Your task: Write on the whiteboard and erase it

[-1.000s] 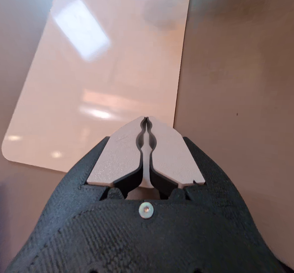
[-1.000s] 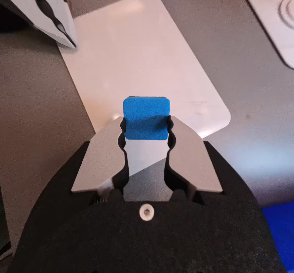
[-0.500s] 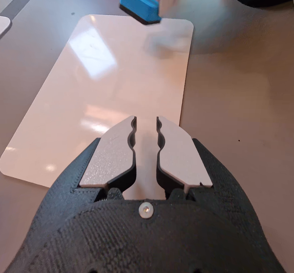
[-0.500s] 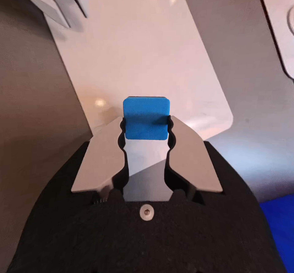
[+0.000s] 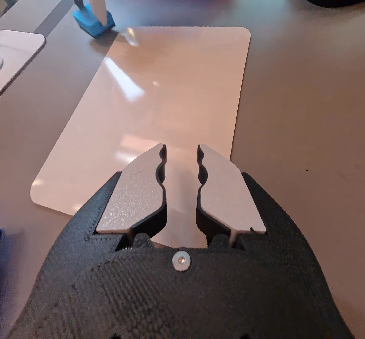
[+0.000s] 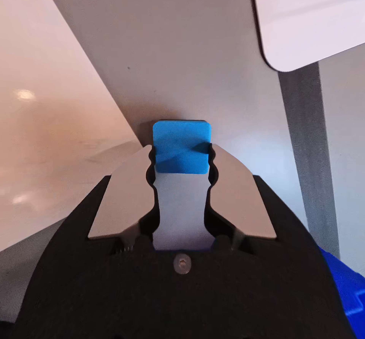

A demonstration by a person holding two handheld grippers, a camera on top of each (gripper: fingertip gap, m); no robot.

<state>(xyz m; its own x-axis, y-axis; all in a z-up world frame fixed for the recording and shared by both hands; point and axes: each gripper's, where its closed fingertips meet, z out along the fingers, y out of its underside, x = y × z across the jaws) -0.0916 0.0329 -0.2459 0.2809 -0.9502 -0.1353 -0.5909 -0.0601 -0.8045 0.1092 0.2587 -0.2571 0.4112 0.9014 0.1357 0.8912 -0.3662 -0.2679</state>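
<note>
A: R gripper [image 6: 180, 147] – we've got its fingers clamped on the blue eraser [image 6: 180, 147], over bare table [image 6: 177, 52], just right of the whiteboard [image 6: 49, 112].

B: L gripper [image 5: 181, 147], fingers apart, empty, above the board's near end. Only our L view shows the eraser at the far-left corner.

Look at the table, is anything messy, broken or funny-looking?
Nothing stands out. The glossy white rectangular whiteboard lies flat and wiped clean on the grey table. The right gripper grips the blue foam eraser beside the board; the left gripper is open and empty.
</note>
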